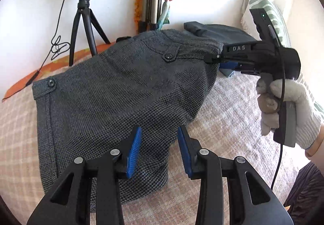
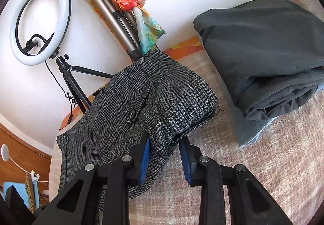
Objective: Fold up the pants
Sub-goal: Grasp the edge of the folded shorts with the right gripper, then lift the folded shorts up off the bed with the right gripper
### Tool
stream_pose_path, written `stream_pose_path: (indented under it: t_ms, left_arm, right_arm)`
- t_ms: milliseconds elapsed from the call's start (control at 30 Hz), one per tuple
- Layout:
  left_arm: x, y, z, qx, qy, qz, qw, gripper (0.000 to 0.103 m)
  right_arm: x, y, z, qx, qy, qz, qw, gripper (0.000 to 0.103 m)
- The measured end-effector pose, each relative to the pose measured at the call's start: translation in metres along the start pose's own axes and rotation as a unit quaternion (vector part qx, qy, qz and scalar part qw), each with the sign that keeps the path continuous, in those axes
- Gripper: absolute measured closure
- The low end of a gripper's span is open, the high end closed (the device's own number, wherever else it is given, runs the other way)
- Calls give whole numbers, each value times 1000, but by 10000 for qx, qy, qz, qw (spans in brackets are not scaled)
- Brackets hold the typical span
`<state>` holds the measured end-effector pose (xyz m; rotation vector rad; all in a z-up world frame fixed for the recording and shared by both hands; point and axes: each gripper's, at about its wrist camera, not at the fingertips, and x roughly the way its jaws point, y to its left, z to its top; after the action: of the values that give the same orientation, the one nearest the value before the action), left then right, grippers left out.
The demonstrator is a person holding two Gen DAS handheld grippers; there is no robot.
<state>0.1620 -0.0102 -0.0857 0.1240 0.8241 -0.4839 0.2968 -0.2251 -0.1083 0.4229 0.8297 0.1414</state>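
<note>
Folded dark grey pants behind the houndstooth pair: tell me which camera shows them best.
The right wrist view. There the folded dark grey pants fill the upper right, with their stacked layers and rolled edge plain to see. In the left wrist view only a thin strip shows, behind the houndstooth pants and the right gripper.
</note>
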Motion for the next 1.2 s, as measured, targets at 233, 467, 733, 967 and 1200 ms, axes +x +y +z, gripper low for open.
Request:
stream_pose_path:
  t_ms: [233,467,733,967,1200]
  left_arm:
    - [50,0,17,205,302,833,9959,68]
    - [63,4,-1,368,491,756,9953,68]
    - [54,18,29,-74,103,1090,9940,68]
    - [90,2,12,418,300,1459,9880,68]
    - [61,27,8,-371,123,965,9946,68]
  right_arm:
    - [16,-25,-5,487,281,246,9981,54]
    - [30,-37,-2,516,30,482,9975,29]
    - [33,-25,1,486,-54,399,9980,59]
    - [17,-4,9,22,-283,400,9988,70]
    - [2,24,17,-416,-447,413,9973,76]
